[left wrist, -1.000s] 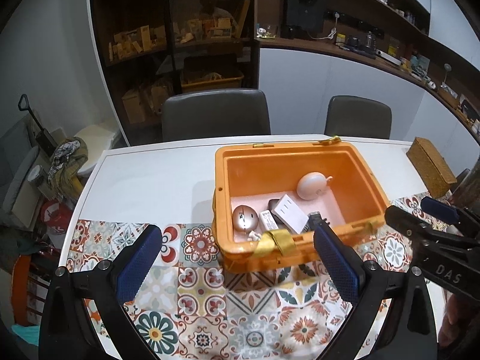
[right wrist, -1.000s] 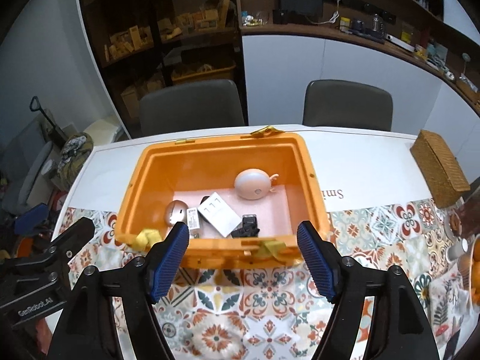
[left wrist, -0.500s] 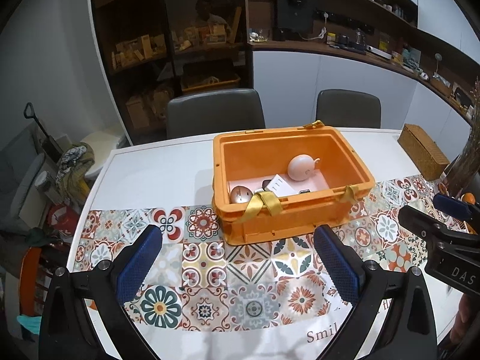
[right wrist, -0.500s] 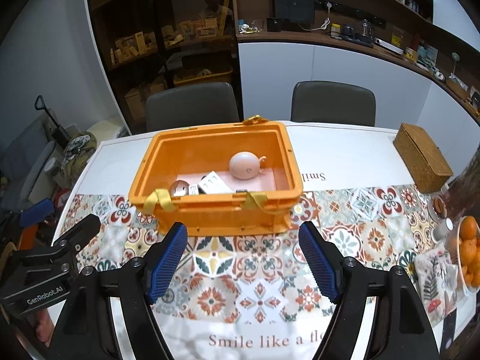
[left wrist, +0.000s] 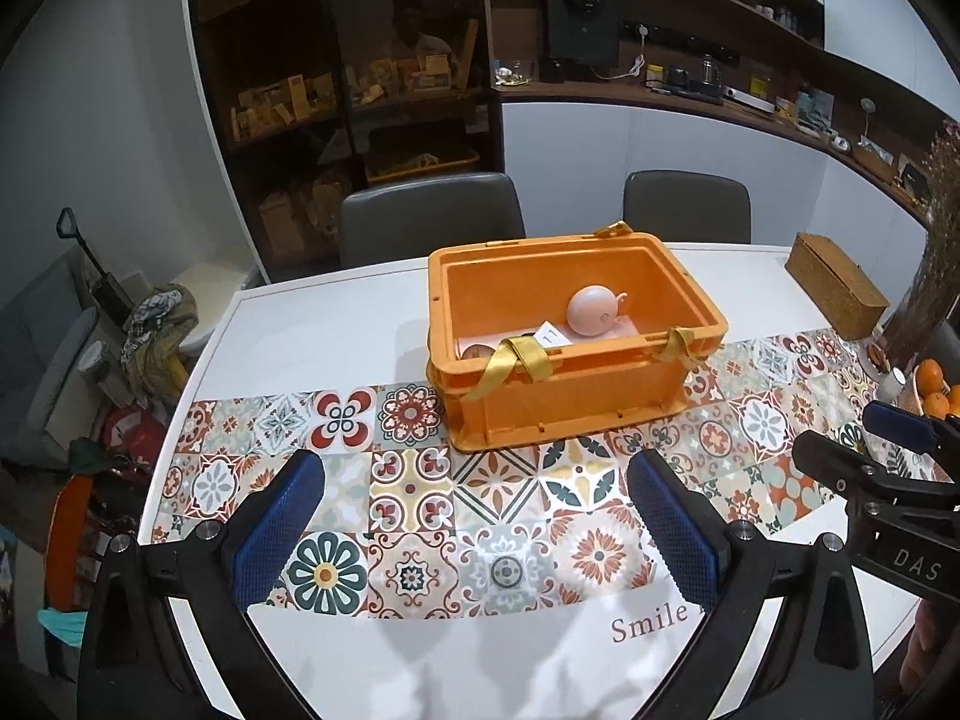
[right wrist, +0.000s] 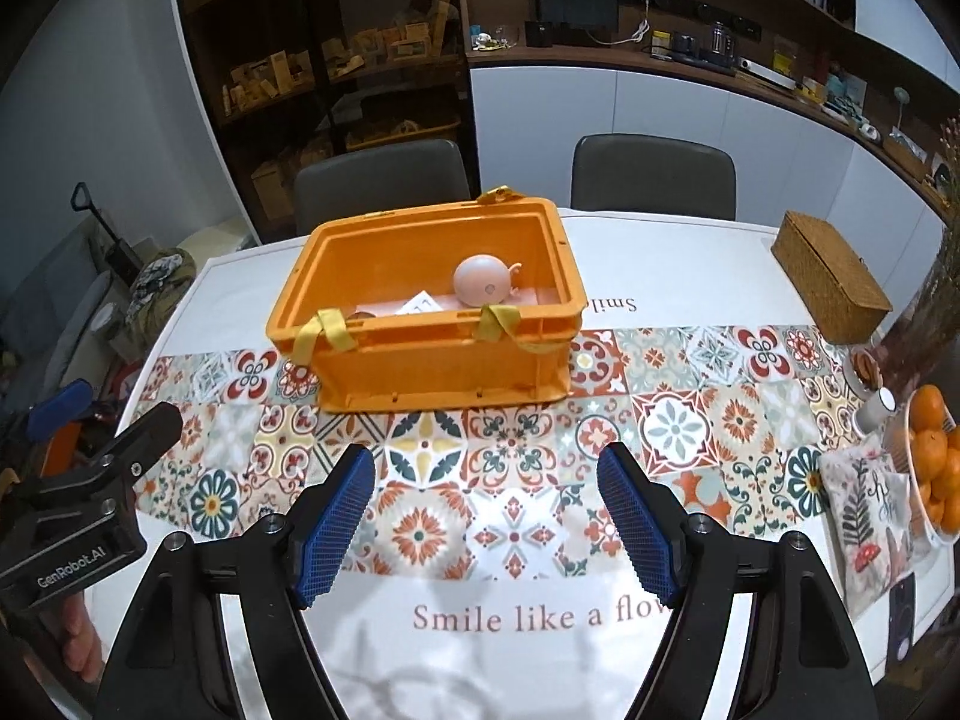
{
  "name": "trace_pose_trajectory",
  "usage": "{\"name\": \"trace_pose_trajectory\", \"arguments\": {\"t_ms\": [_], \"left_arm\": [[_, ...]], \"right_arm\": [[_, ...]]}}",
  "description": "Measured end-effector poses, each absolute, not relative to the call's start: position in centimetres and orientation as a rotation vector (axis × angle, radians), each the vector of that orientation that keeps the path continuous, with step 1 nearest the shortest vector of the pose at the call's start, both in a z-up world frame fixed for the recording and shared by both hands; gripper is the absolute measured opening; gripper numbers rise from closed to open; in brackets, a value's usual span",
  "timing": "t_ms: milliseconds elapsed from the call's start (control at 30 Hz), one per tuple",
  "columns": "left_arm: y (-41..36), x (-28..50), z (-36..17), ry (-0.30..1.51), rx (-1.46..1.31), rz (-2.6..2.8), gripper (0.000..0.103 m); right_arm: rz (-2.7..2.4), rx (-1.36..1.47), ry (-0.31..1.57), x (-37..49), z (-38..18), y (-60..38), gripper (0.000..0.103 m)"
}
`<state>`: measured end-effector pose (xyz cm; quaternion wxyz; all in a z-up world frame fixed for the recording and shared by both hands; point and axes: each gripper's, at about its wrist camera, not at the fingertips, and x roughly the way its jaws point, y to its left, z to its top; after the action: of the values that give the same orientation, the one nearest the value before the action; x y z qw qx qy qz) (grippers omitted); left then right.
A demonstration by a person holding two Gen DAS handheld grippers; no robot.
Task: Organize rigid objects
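Note:
An orange crate [left wrist: 576, 402] with yellow straps stands on the tiled table runner; it also shows in the right wrist view [right wrist: 444, 360]. Inside lie a round pink object [left wrist: 593, 312], seen also from the right [right wrist: 483, 280], a white card [left wrist: 552, 334] and a partly hidden metallic round object [left wrist: 474, 351]. My left gripper [left wrist: 474, 531] is open and empty, well short of the crate. My right gripper [right wrist: 489, 525] is open and empty, also near the table's front. Each gripper shows at the other view's edge.
A wicker box [right wrist: 831, 285] sits at the far right of the table. A bowl of oranges [right wrist: 936, 462], a small cup [right wrist: 879, 408] and a patterned cloth [right wrist: 864, 534] lie at the right edge. Two grey chairs [left wrist: 432, 219] stand behind the table.
Both grippers have pulled back and up from the crate towards the table's front edge. The crate now looks smaller and farther. Both stay open and empty.

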<state>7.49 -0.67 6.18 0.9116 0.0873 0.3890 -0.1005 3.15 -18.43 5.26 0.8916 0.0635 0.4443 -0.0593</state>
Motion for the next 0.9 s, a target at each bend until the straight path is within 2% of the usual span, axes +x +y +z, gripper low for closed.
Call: {"name": "trace_pose_trajectory", "arguments": {"t_ms": [900], "left_arm": [[-0.3,5.6,5.6,0.856,0.164,-0.226,0.103]], "right_arm": [[-0.102,0.123,0.93,1.0,5.1,-17.8,0.077]]}}
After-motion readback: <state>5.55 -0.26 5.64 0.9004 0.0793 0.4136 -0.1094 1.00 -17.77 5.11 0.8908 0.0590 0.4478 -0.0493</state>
